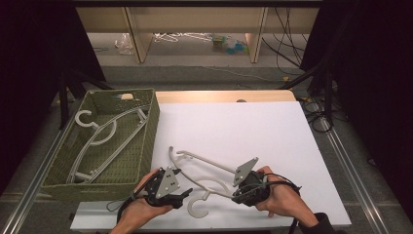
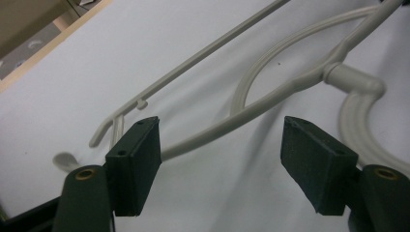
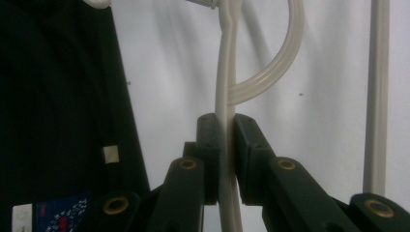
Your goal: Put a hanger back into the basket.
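Right gripper [image 3: 226,145] clamps the white hanger's [image 1: 204,181] arm — left gripper [image 2: 220,159] open around its other arm, pads not touching.

Cream hanger [image 1: 209,183], olive woven basket [image 1: 146,146], white table [image 1: 272,141], black grippers

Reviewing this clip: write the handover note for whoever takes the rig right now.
Right tool: shut on one arm of the white hanger.
Left tool: jaws open, the hanger's other arm running between the pads, not yet gripped.
Hanger: near the front of the white board, hook toward the person.
Done: one hanger already lies in the green basket at the left.
Left: likely close the left tool on the arm, then carry this hanger over into the basket.
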